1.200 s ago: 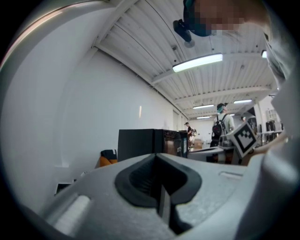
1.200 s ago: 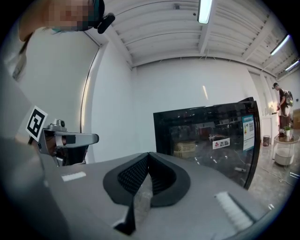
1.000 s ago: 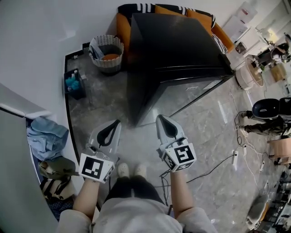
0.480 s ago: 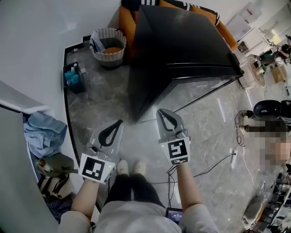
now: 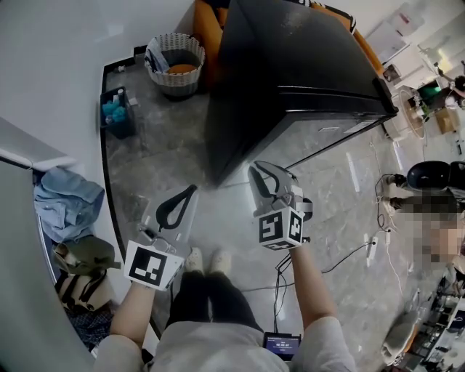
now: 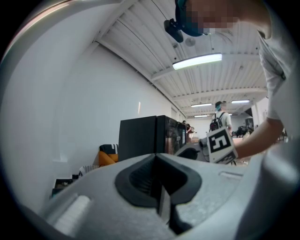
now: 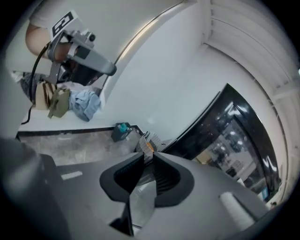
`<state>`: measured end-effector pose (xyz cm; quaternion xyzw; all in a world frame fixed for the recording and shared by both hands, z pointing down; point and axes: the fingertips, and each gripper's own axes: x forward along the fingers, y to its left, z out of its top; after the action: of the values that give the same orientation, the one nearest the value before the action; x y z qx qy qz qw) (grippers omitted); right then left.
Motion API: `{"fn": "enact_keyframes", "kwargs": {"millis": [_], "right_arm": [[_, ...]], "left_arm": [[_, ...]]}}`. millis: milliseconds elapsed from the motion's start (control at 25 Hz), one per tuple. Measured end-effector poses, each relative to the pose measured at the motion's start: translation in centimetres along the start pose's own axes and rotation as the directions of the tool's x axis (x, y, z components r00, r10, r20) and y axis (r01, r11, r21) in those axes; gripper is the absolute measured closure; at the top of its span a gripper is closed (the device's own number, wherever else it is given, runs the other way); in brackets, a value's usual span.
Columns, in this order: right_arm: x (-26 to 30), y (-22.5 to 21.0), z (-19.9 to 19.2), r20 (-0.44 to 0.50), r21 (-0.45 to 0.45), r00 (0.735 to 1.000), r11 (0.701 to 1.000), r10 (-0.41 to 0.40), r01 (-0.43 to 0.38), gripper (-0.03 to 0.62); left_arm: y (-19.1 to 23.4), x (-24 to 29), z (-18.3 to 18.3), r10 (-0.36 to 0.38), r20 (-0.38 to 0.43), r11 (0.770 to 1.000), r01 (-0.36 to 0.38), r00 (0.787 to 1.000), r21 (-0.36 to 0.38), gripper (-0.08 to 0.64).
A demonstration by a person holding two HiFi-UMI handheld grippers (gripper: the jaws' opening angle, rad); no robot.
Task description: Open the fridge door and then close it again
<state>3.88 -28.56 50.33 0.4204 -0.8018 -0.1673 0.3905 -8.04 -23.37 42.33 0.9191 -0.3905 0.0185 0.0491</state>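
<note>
The black fridge (image 5: 290,65) stands on the marble floor ahead of me, its glass door (image 5: 327,134) shut. It also shows in the left gripper view, fridge (image 6: 140,136), and in the right gripper view, fridge (image 7: 225,140). My left gripper (image 5: 191,189) hovers level in front of the fridge's near corner, shut and empty, its tips (image 6: 155,155) meeting. My right gripper (image 5: 254,168) is rolled to one side and tilted down, just short of the same corner. Its jaws are opening: a narrow gap shows at the tips (image 7: 149,152), with nothing between them.
A woven basket (image 5: 173,64) and a dark caddy with blue bottles (image 5: 116,120) sit left of the fridge by the white wall. An orange seat (image 5: 207,22) is behind it. Clothes and bags (image 5: 65,203) lie at left. Cables (image 5: 349,254) and a person (image 5: 429,203) are at right.
My right gripper has rolled, turning its marker cube, and its jaws have parted slightly. Both grippers have sunk a little; the left stays shut.
</note>
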Motion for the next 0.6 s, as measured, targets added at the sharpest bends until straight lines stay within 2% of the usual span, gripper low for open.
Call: {"fn": "enact_keyframes", "kwargs": {"millis": [160,280,440,600], "right_arm": [[0.7,0.5,-0.4,-0.067,-0.207,0.998,0.978,0.001,-0.015,0.525],[1.3,0.7,-0.6,-0.113,-0.353,0.994,0.935,-0.005,-0.035,0.518],[2.3,1.0,-1.3,-0.193,-0.538,0.981,0.838,-0.024,-0.085,0.490],[3.4,1.0,-1.5,-0.241,-0.697,0.968,0.707,-0.073,-0.120,0.462]], "left_arm": [[-0.2,-0.7,-0.5,0.002,0.000,1.000,-0.002,1.000,0.004,0.558],[-0.4,-1.0,-0.8,0.001,0.001,1.000,-0.001,1.000,0.005,0.558],[-0.6,-1.5,-1.1,0.005,0.003,1.000,-0.005,1.000,0.000,0.558],[-0.5,-1.9,-1.3,0.014,0.004,1.000,-0.014,1.000,-0.002,0.558]]}}
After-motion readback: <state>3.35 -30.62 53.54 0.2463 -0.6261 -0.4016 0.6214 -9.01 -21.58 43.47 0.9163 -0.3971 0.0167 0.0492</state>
